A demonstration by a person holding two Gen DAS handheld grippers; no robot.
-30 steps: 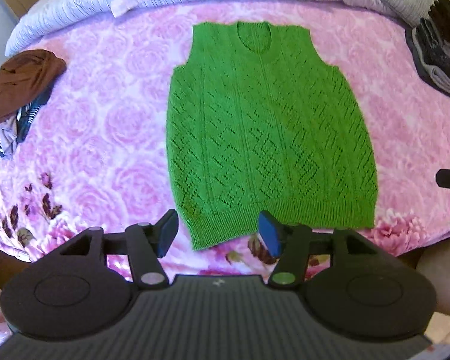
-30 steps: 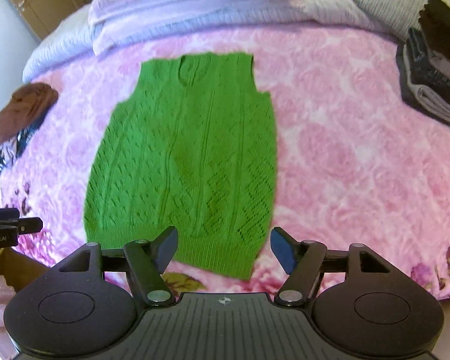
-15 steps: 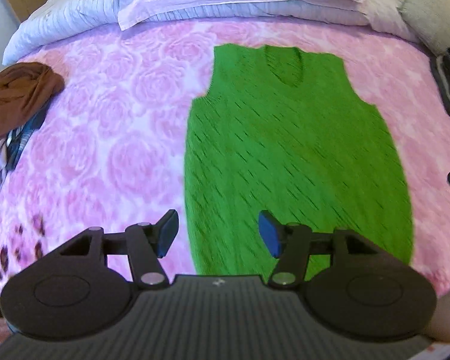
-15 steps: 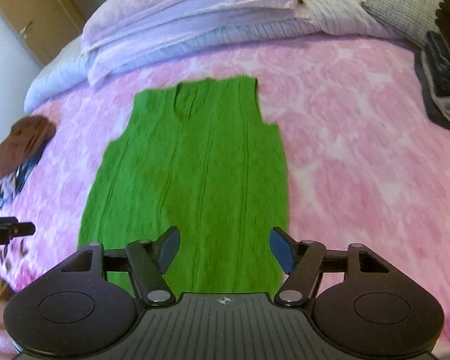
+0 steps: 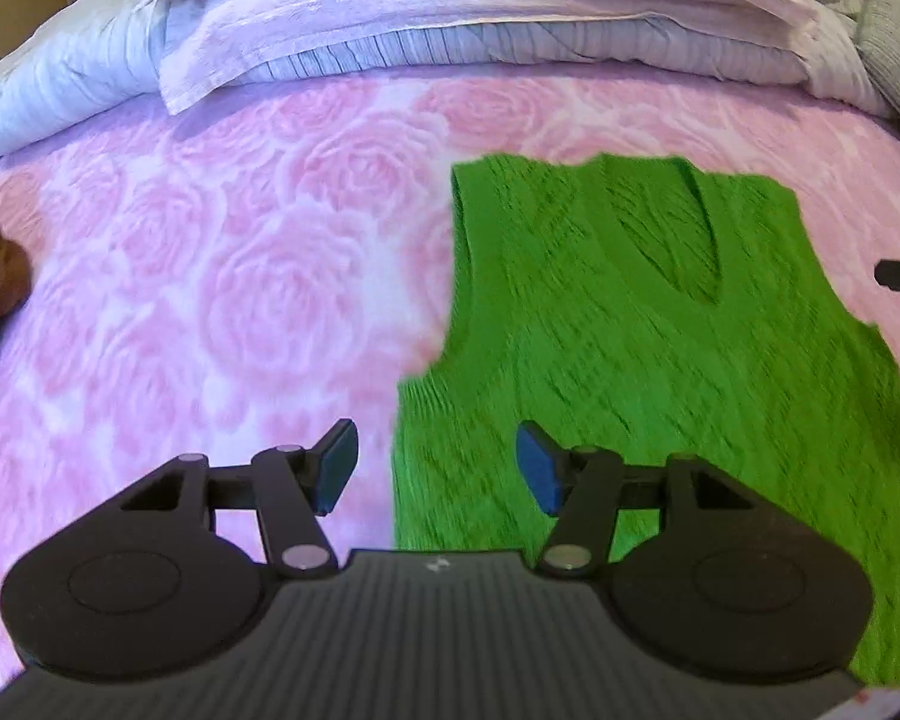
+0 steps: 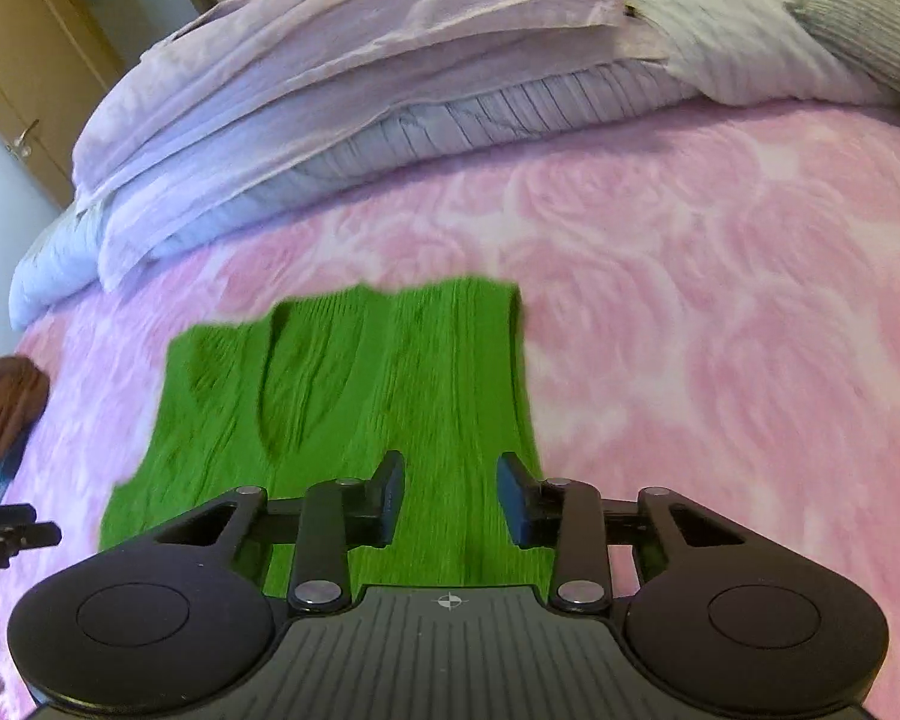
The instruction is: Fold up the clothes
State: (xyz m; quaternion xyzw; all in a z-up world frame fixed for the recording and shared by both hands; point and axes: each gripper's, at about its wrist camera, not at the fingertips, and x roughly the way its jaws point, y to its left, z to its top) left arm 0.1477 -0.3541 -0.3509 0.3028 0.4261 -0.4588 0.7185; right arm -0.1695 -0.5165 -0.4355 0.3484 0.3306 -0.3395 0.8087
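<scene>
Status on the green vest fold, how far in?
Done: green vest lies spread flat on the pink bedspread, no fold yet. In hand: left gripper open over the vest's side edge; right gripper closing over the other side, nothing visibly pinched. Left: grasp, then every fold.

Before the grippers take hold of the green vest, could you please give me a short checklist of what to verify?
1. Green vest lies flat on the pink bedspread, neckline toward the pillows: ok.
2. Left gripper straddles the vest's side edge, jaws apart: ok.
3. Right gripper over the vest near its other edge, jaws closing, nothing pinched yet: ok.
4. Pads touching the knit: cannot tell, frames are blurred.
5. Brown garment lies clear of the vest: ok.
</scene>
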